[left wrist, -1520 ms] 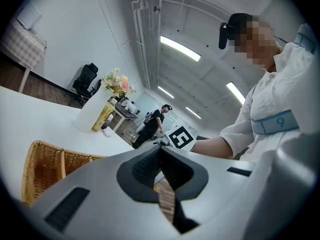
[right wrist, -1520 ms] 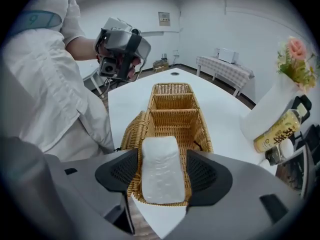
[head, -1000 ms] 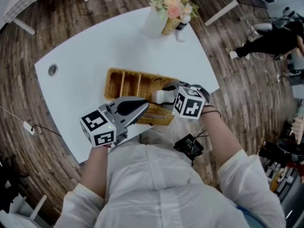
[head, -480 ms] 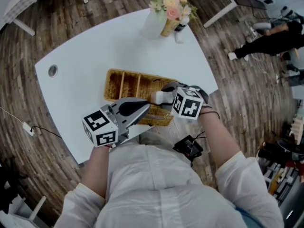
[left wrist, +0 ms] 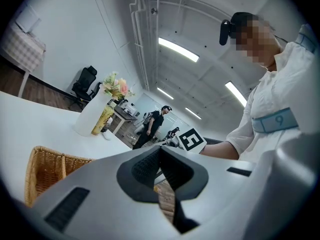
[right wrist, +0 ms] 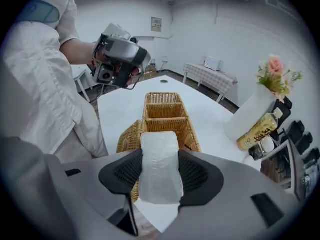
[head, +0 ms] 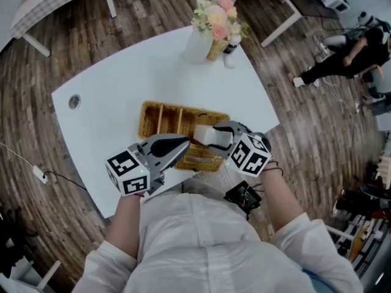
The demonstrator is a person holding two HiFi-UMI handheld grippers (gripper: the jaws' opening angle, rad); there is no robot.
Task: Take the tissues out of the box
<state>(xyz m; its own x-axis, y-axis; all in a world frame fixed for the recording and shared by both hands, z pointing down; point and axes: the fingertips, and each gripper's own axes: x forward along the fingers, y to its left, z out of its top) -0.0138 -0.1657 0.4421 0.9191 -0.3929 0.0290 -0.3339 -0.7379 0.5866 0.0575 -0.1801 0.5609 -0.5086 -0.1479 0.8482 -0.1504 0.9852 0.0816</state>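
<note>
Over the wicker basket (head: pixel 153 112), toward its right end: tissue pack (right wrist: pixel 159 149), gripped.
Right gripper (right wrist: pixel 159 160) clamps its long sides; its long axis runs forward along the jaws. Left gripper (left wrist: pixel 161 151) closed, empty.

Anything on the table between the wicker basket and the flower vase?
No. In the head view, the stretch of white table between the basket and the vase is bare.

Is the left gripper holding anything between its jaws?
No, the left gripper view shows the left gripper with its jaws together and nothing between them.
</note>
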